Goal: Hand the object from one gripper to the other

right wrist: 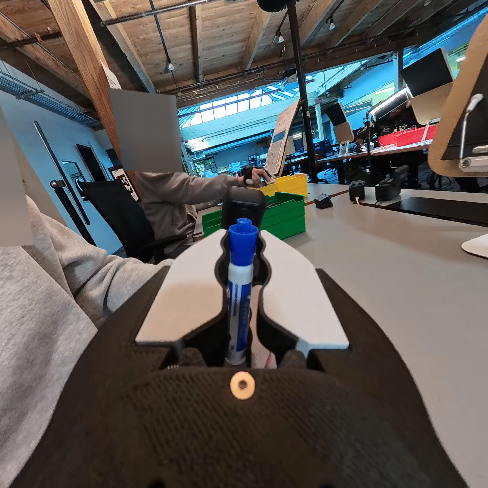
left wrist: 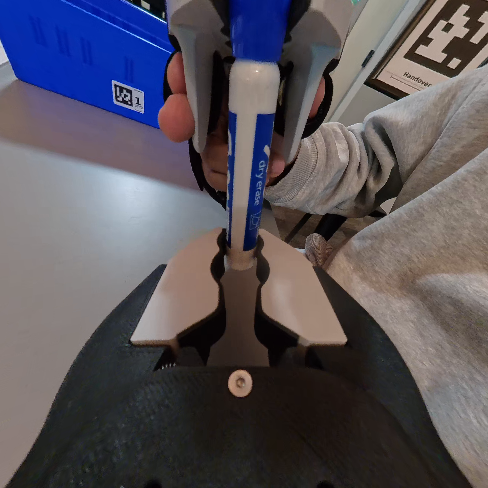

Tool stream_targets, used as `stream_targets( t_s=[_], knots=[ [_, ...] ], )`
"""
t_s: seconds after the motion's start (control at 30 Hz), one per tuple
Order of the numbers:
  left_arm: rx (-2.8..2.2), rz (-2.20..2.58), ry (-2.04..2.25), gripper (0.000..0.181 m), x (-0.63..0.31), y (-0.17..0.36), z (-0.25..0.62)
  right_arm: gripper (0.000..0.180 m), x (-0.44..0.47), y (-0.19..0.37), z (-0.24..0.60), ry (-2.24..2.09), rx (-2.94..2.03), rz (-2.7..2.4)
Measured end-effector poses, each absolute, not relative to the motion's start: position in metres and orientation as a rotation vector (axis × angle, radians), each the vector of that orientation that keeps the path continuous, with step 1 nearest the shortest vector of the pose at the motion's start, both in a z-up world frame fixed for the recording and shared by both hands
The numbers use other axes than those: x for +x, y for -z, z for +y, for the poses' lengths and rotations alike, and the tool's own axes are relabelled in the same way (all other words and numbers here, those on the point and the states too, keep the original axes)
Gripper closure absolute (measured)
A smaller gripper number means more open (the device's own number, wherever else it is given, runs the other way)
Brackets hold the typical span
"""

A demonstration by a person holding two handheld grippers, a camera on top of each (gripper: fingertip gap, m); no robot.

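The blue dry-erase marker (left wrist: 247,169) is gripped at both ends: its butt by the left tongs (left wrist: 239,253), its capped end by the right tongs (right wrist: 242,253), long axis spanning between them.

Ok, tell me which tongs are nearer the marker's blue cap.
Right. The right tongs clamp the marker right at its blue cap; the left tongs grip the opposite white end, far from the cap.

Black ribbed claw (left wrist: 240,253) bodies, pale fingers (left wrist: 184,295); grey sleeve (left wrist: 369,163).
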State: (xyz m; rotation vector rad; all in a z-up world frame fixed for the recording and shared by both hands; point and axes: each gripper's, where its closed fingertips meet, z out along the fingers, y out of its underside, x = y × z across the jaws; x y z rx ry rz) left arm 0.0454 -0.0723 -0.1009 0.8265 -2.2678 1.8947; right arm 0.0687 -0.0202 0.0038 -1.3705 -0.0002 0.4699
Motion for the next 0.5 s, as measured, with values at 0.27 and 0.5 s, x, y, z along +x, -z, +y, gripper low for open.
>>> stream_targets(
  t_s=[0.27, 0.5],
  knots=[
    [0.849, -2.275, -2.039, 0.161, 0.055, 0.087, -0.063, 0.119, 0.078, -0.009, -0.019, -0.412, -1.312, 0.044],
    [0.919, -2.261, -2.121, 0.161, 0.064, 0.078, -0.047, 0.124, 0.071, 0.015, -0.013, -0.391, -1.423, -0.032]
  ],
)
